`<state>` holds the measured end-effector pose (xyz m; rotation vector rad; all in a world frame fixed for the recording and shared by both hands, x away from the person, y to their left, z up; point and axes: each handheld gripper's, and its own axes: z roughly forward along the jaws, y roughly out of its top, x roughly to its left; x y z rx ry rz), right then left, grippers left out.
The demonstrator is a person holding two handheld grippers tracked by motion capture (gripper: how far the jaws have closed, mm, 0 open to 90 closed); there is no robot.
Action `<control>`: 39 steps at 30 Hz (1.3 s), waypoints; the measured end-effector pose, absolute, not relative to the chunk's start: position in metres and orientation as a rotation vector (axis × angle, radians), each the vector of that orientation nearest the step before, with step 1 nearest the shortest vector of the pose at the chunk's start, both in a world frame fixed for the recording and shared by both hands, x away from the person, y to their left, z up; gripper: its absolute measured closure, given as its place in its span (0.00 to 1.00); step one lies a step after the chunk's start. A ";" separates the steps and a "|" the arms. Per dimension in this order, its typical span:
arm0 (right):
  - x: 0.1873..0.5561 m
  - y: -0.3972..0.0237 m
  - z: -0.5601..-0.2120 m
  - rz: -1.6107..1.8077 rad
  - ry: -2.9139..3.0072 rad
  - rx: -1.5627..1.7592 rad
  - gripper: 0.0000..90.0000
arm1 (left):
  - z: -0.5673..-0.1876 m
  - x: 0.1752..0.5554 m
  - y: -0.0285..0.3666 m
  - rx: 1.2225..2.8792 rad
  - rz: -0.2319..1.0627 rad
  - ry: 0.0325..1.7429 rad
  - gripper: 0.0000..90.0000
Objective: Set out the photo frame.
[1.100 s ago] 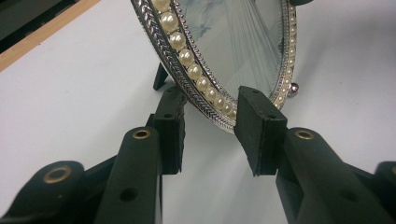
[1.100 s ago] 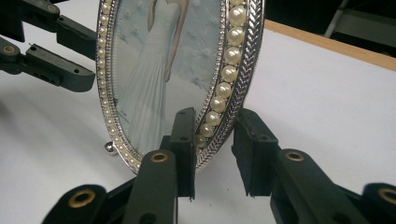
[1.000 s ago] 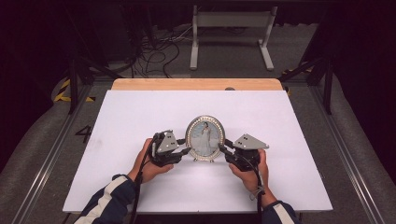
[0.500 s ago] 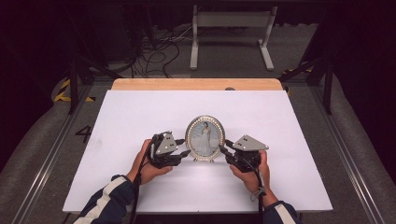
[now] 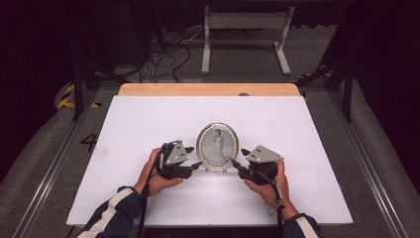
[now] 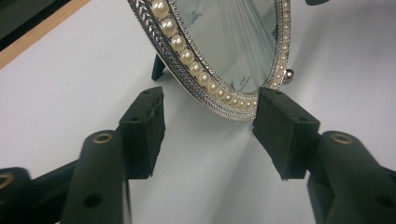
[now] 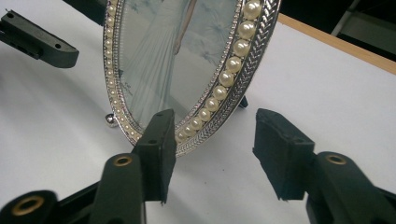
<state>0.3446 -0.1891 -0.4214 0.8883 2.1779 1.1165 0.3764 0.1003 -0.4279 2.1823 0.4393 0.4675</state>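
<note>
table (image 5: 148, 188), white top. oval picture frame (image 5: 218, 147), upright mid-table on rear strut; glass front, pearl rim, light, fragile; take by metal edge. left gripper (image 5: 194, 167), right gripper (image 5: 236, 166): jaws just opened, released, flanking lower rim.

In the left gripper view the top of the oval picture frame (image 6: 219, 56) is cut off by the upper edge, and the photo behind its glass is blurred. In the right gripper view the upper edge also cuts it off above the jaws.
</note>
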 end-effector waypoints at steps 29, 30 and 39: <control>0.348 -0.183 -0.430 1.045 2.277 0.839 0.09 | -0.437 0.370 0.098 2.241 0.467 0.415 0.05; 0.348 -0.184 -0.430 1.033 2.273 0.841 0.09 | -0.437 0.370 0.099 2.239 0.461 0.417 0.05; 0.346 -0.193 -0.433 1.020 2.251 0.866 0.11 | -0.438 0.364 0.111 2.242 0.498 0.429 0.05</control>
